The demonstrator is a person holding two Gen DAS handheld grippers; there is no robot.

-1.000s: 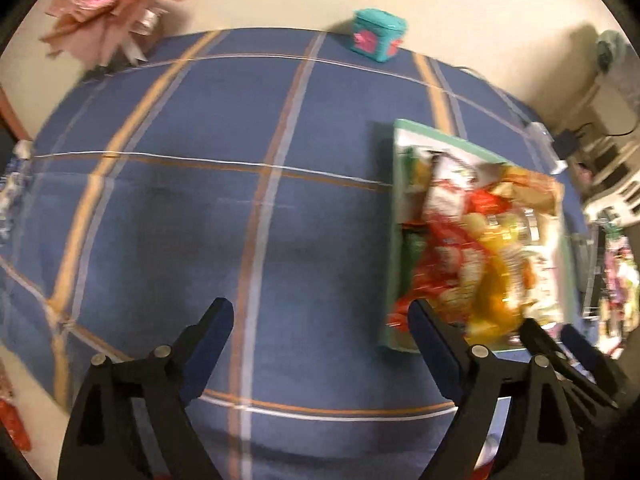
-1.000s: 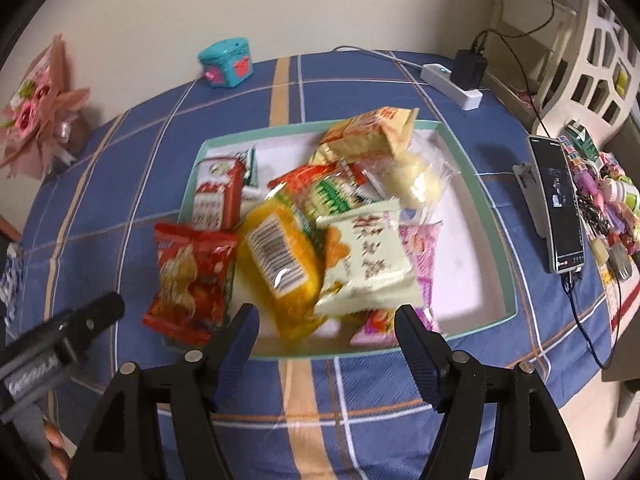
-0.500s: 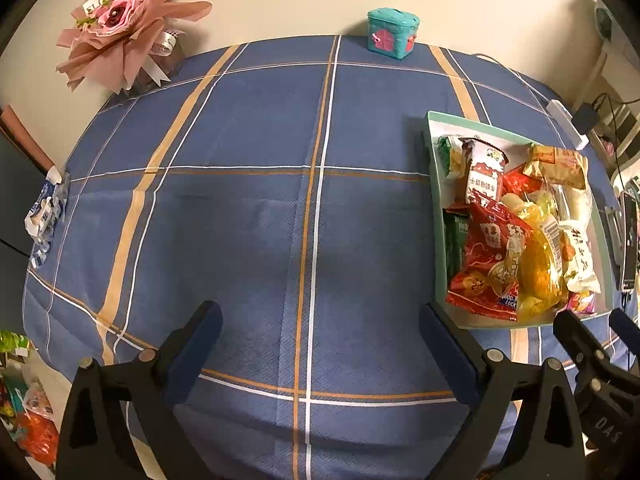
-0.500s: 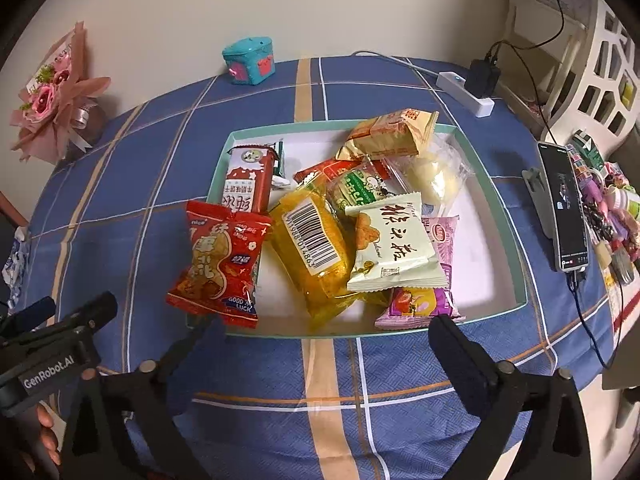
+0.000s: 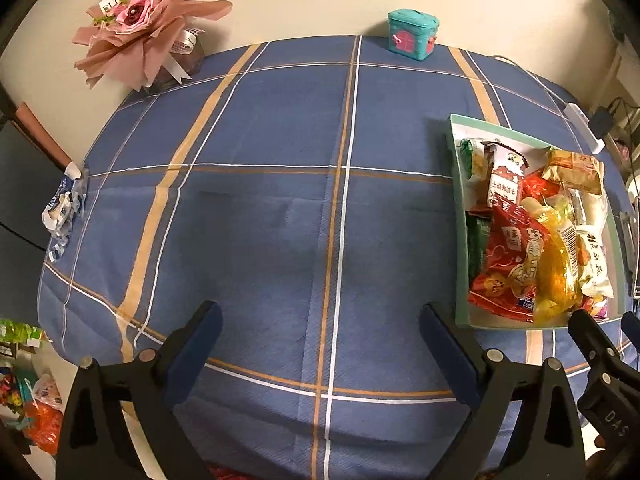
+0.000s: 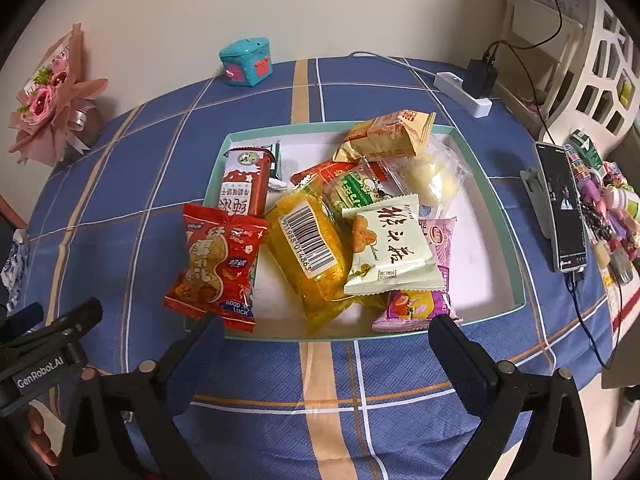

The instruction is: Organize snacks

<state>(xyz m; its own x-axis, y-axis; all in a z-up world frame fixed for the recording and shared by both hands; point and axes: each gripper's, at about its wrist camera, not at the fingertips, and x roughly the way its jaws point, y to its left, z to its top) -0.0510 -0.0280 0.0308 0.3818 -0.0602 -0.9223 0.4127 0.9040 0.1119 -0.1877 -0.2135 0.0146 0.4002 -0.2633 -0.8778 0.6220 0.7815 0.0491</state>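
A shallow tray (image 6: pixel 500 204) with a pale green rim sits on a table under a blue cloth (image 6: pixel 168 168) crossed by white and tan lines. Its long side runs left to right across the right wrist view, and it is heaped with snack packets. A red packet (image 6: pixel 218 268) hangs over the tray's near left rim, its long axis running toward the camera and its lower end out over the cloth. Beside it a yellow packet (image 6: pixel 308 244) with a barcode lies lengthwise the same way, slightly slanted. A white packet (image 6: pixel 390 248) rests on top to its right, over a pink packet (image 6: pixel 420 304). A tall red and white packet (image 6: pixel 244 184) lies along the left wall, and an orange packet (image 6: pixel 386 136) leans on the far rim.

The right gripper (image 6: pixel 326 332) hangs over the tray's near edge, jaws wide apart with nothing between them. The left gripper (image 5: pixel 320 320) is over bare cloth to the tray's left, jaws spread wide and empty.

A teal box (image 5: pixel 412 36) and a pink bouquet (image 5: pixel 140 32) stand by the cream wall. A phone (image 6: pixel 562 208) and a power strip (image 6: pixel 462 92) lie right of the tray
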